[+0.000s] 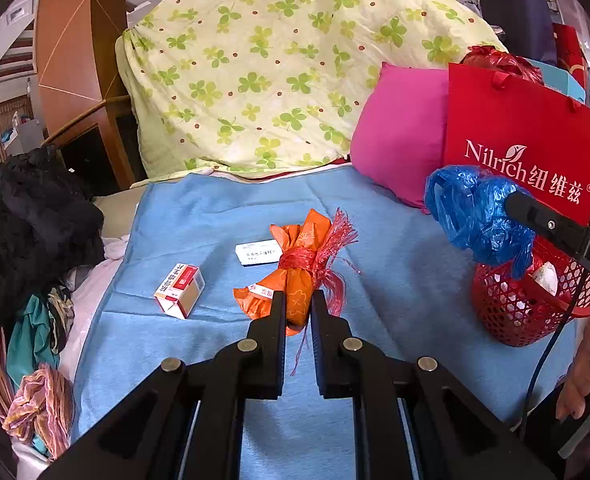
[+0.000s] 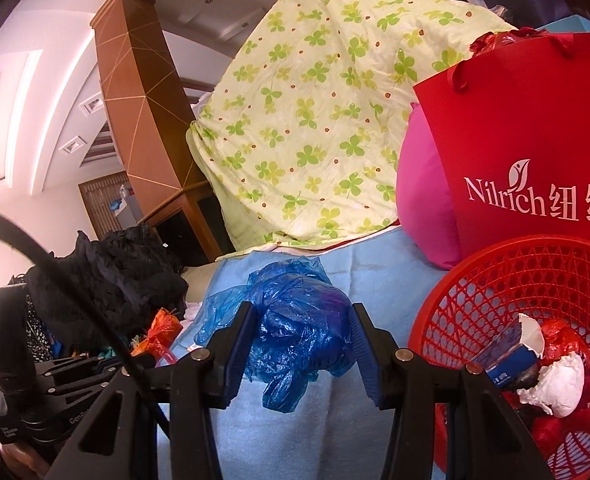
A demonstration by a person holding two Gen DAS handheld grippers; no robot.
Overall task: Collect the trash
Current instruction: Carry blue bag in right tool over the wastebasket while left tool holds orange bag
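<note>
Left gripper [image 1: 298, 300] clamped on an orange wrapper bundle [image 1: 291, 268] tied with red string, lifted above the blue blanket [image 1: 395, 272], right gripper [image 2: 301, 336] squeezing a crumpled blue plastic bag [image 2: 295, 328], red mesh basket [image 2: 495, 280] just beside it, holding trash.

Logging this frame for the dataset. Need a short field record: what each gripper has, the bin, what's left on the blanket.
left gripper: shut on orange wrapper bundle
right gripper: shut on blue plastic bag
red mesh basket: right of the blue bag, already holds trash
blue blanket: small red-and-white box and flat white box still lying loose
</note>
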